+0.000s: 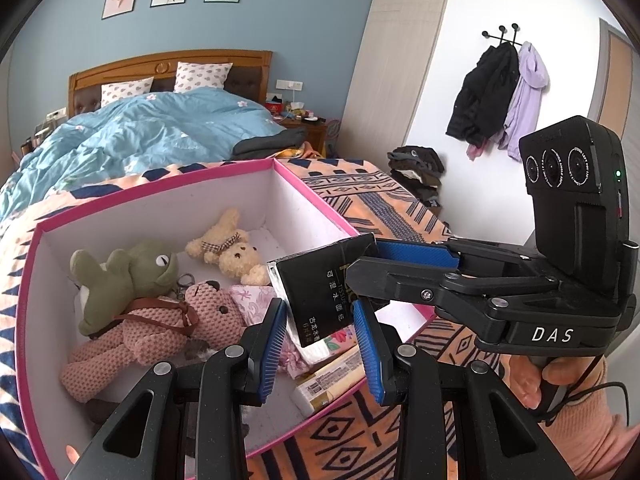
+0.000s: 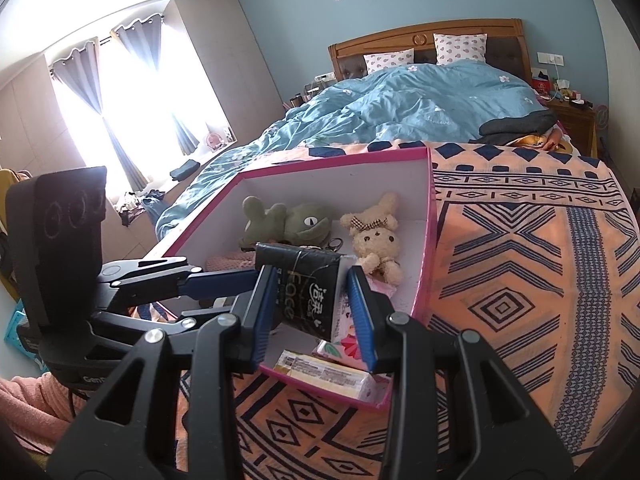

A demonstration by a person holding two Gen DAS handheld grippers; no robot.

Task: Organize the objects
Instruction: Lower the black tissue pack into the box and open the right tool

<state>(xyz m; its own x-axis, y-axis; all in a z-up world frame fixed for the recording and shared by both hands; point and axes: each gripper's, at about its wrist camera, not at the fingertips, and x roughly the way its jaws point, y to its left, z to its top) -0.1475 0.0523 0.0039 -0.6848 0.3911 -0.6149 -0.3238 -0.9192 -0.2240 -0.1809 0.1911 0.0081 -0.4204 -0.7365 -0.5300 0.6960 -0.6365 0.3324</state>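
Note:
A pink-rimmed white box lies on the patterned bedspread. Inside are a green frog plush, a pink knitted bear, a cream bunny, and tissue packs. My right gripper is shut on a black tissue pack, held above the box's near right corner. My left gripper is open; its fingers flank the black pack's lower end. In the right wrist view the left gripper's tip is hidden behind my fingers.
The bed carries a blue duvet and pillows by a wooden headboard. A cluttered nightstand stands at the bedside, folded clothes and hanging coats by the white wall. Curtained windows are on the left.

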